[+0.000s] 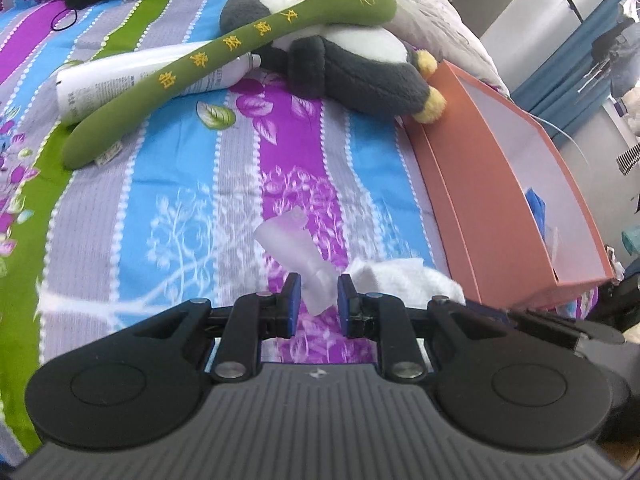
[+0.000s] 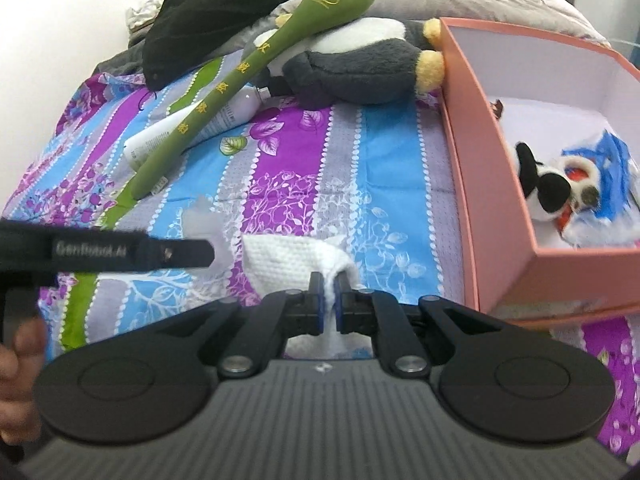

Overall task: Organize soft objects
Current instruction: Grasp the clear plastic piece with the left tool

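Pinching the white knitted cloth (image 2: 296,260) in my right tongs (image 2: 327,292) and a frosted tube (image 1: 298,248) in my left tongs (image 1: 318,294), I see the pink box (image 2: 496,216) lying nearer the right hand, at the frame's right edge.

"GenRobot.AI" in grey letters on the black arm of the other gripper (image 2: 108,250), yellow embroidered Chinese characters along the long green plush stick (image 1: 224,54), too blurred to read, fine print on the white plastic bottle (image 1: 120,80) unreadable
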`<state>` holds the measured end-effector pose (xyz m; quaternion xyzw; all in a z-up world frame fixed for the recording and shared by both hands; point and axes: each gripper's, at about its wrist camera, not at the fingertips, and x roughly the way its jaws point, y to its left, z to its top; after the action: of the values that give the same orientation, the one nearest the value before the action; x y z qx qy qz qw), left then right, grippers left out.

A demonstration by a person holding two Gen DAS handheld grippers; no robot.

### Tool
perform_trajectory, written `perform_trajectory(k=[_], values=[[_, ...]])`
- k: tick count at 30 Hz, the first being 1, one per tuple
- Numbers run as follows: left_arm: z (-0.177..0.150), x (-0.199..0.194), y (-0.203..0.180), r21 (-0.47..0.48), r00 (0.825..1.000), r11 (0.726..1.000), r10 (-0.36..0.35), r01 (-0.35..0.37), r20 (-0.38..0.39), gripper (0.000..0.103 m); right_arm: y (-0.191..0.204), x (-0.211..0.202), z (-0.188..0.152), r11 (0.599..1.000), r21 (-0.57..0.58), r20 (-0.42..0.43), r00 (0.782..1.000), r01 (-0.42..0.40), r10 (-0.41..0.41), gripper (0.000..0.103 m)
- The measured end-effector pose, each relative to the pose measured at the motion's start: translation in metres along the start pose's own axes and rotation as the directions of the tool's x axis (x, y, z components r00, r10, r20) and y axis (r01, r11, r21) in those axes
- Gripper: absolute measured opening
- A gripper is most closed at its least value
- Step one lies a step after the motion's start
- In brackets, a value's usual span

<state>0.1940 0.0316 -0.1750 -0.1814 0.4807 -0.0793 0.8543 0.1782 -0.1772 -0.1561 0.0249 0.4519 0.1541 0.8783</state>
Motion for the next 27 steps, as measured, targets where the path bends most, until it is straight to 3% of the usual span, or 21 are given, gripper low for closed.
perform_trajectory(k=[11,27], values=[[-0.023,-0.034,-0.011,0.014,1.000,1.000,-0.013,0.012,0.025,0.023,0.001,-0.042,0.004,1.000,0.020,0.060,0.998,-0.007,0.006,0.009],[0.019,-0.081,-0.057,0.118,0.992,0.992,-0.052,0.039,0.116,0.023,-0.015,-0.096,0.058,1.000,0.030,0.197,0.980,-0.007,0.001,0.009]])
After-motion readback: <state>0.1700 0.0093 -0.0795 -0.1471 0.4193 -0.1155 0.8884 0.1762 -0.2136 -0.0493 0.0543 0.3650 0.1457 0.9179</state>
